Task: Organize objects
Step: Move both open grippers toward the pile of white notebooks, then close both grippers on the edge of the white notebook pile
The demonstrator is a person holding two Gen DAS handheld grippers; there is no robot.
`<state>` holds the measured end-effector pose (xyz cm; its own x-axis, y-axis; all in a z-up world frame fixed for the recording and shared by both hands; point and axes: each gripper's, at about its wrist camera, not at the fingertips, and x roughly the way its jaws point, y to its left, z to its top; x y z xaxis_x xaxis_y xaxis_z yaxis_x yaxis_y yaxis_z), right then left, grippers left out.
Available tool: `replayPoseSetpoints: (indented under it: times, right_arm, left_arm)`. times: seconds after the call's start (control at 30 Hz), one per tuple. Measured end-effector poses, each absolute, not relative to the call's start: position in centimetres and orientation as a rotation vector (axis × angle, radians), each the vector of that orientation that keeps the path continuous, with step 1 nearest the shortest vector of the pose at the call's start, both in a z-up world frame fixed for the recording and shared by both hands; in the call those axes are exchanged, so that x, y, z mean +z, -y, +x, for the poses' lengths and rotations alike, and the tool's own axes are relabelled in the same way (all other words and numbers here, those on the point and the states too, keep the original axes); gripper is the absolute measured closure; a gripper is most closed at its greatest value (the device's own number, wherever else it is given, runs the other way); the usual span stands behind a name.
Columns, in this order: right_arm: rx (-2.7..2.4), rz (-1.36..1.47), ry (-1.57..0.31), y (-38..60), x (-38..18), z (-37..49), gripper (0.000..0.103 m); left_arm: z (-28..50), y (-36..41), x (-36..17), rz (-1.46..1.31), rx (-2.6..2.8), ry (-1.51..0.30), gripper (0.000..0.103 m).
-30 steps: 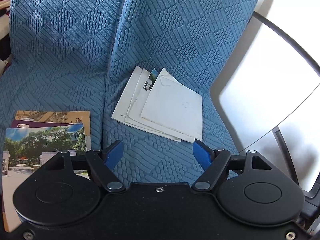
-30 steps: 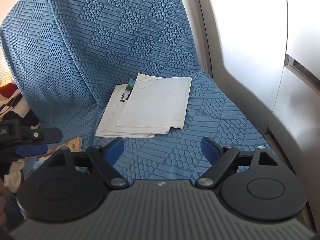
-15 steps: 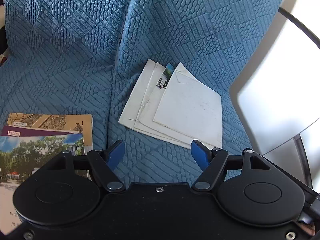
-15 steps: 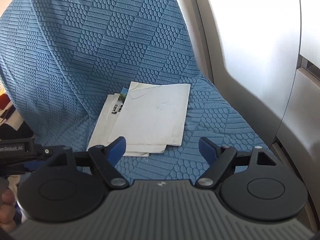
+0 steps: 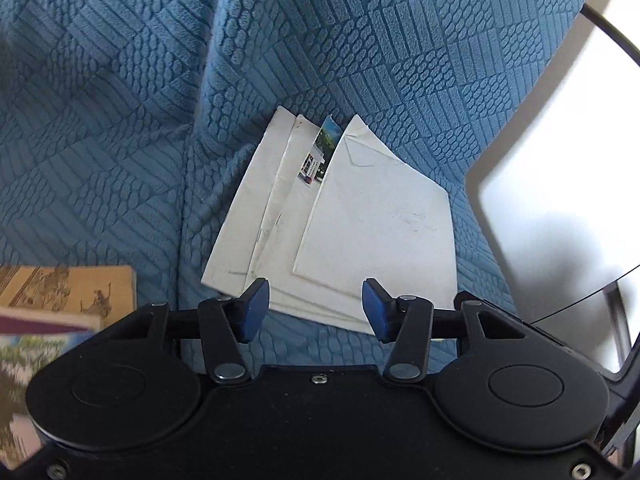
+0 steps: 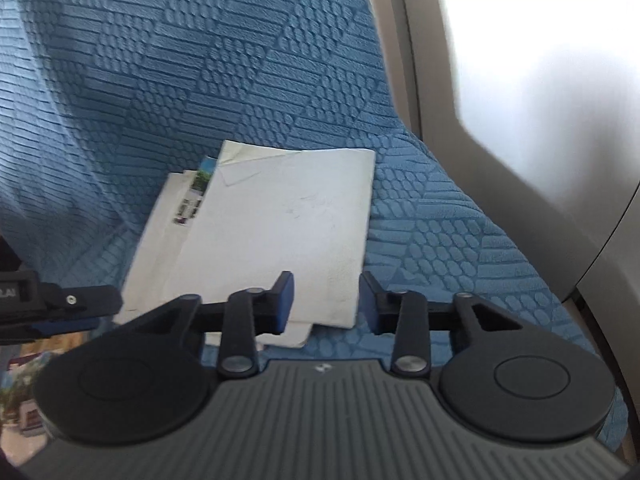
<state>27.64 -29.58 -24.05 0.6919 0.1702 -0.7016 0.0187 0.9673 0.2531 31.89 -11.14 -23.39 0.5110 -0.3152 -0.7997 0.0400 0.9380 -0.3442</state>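
A loose stack of white papers [image 5: 360, 232] lies fanned on the blue sofa seat, with a colour-printed sheet [image 5: 320, 156] peeking out between them. My left gripper [image 5: 315, 308] hovers over the stack's near edge. Its jaws are closing, and the blue pads [image 5: 254, 306] do not press on anything. In the right wrist view the same papers [image 6: 280, 232] fill the middle. My right gripper [image 6: 327, 300] is at their near right corner, jaws closing, with the corner between the fingers but not pinched. The left gripper [image 6: 60, 304] shows at the left edge there.
Several picture booklets [image 5: 68, 292] lie on the seat cushion to the left of the papers. The quilted blue sofa cover [image 5: 360, 60] rises as a backrest behind. A pale wall or cabinet panel [image 6: 520, 80] bounds the seat on the right.
Both grippers have come forward and down toward the white papers, which now look larger and reach the fingertips. Both pairs of jaws have narrowed, the right more than the left.
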Motion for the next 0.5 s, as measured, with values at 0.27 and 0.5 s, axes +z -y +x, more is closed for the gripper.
replayPoseSetpoints:
  times: [0.27,0.5]
  right_arm:
    - [0.066,0.257,-0.844,30.4,-25.6,28.7,0.070]
    - [0.081,0.218,-0.834,29.8,-25.6,28.8,0.070]
  left_arm:
    - [34.8,12.4,-25.9,-0.270,-0.262,-1.052,0.063]
    - [36.1,12.2,-27.4,-0.312,-0.252,-1.062,0.063]
